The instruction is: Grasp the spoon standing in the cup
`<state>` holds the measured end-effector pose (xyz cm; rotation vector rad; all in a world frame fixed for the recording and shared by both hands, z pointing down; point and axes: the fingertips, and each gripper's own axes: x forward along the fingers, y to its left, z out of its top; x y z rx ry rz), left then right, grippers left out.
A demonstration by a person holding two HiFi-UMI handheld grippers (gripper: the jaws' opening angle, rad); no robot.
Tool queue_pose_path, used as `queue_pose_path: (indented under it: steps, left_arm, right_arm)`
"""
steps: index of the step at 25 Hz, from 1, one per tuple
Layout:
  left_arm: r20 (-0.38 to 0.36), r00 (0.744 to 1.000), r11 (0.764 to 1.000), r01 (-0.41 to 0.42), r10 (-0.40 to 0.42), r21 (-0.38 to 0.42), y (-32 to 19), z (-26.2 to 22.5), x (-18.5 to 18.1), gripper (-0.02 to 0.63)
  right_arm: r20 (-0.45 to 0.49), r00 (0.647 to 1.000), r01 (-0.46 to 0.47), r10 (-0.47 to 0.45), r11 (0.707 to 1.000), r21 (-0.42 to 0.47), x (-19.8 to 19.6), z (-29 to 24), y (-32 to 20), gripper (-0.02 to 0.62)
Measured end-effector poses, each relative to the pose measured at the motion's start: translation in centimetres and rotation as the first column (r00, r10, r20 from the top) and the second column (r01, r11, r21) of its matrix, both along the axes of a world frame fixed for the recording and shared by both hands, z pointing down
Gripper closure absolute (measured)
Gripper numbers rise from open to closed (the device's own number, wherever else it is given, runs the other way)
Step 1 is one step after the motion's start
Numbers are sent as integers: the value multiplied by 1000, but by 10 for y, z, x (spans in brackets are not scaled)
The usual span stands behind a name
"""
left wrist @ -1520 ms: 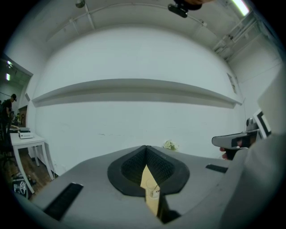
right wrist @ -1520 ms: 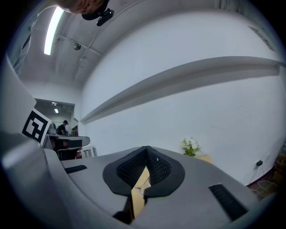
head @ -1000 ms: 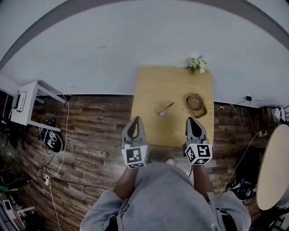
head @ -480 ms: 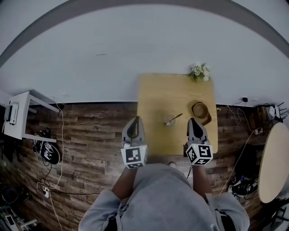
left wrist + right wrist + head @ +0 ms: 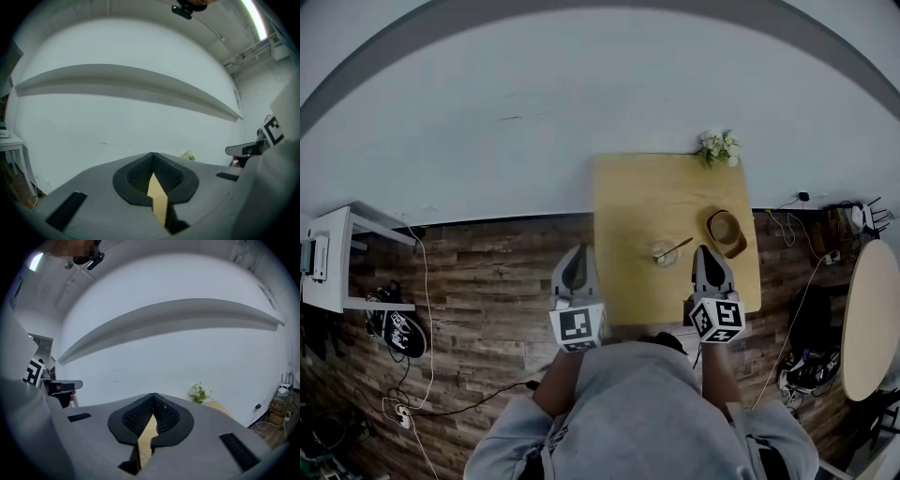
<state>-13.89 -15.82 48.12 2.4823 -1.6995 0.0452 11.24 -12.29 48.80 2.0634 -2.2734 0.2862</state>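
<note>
In the head view a small clear cup [image 5: 664, 253] stands on the light wooden table [image 5: 628, 206], with a spoon [image 5: 675, 248] leaning out of it toward the upper right. My left gripper [image 5: 577, 260] hangs shut and empty off the table's left front corner, over the floor. My right gripper [image 5: 706, 255] is shut and empty above the table's near right part, a little right of the cup. Each gripper view shows its own jaws closed tip to tip, with a strip of table between the pads [image 5: 154, 187] [image 5: 145, 432]; the cup is hidden there.
A brown wooden bowl [image 5: 724, 228] sits on the table right of the cup. White flowers [image 5: 718, 145] [image 5: 198, 391] stand at the far right corner against the white wall. Wood-plank floor surrounds the table; a round table [image 5: 867, 319] is at right, cables and a white side table [image 5: 328, 258] at left.
The head view has shifted: the table, cup and bowl now sit further right and lower in the picture, closer to the grippers. Both grippers stay shut at the same spots in the frame.
</note>
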Motion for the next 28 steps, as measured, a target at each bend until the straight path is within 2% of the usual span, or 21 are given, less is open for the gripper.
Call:
queue_pose_path:
  steps: [6, 11, 17, 21, 22, 24, 28]
  left_arm:
    - [-31, 1000, 1000, -1, 1, -25, -1, 3, -8, 604]
    - [-30, 999, 999, 35, -35, -24, -3, 4, -12, 604]
    - [-10, 996, 996, 88, -89, -28, -3, 4, -2, 604]
    - [-2, 994, 994, 109, -109, -29, -1, 1, 16, 604]
    - [5, 993, 993, 115, -115, -29, -1, 0, 19, 604]
    - [15, 992, 991, 127, -127, -29, -1, -1, 27, 604]
    - [34, 988, 988, 151, -150, -32, 1, -2, 40, 604]
  right_arm:
    - [14, 1000, 12, -12, 1000, -29, -13, 13, -6, 595]
    - [13, 999, 50, -50, 999, -19, -16, 14, -17, 595]
    - [-67, 989, 130, -130, 991, -3, -7, 20, -24, 595]
    - [-80, 983, 163, -165, 986, -20, 9, 35, -29, 595]
    - [-90, 981, 172, -174, 985, -23, 11, 40, -30, 590]
    - [-96, 975, 196, -199, 980, -44, 16, 51, -30, 514]
    - [-70, 967, 235, -244, 966, -111, 25, 77, -32, 508]
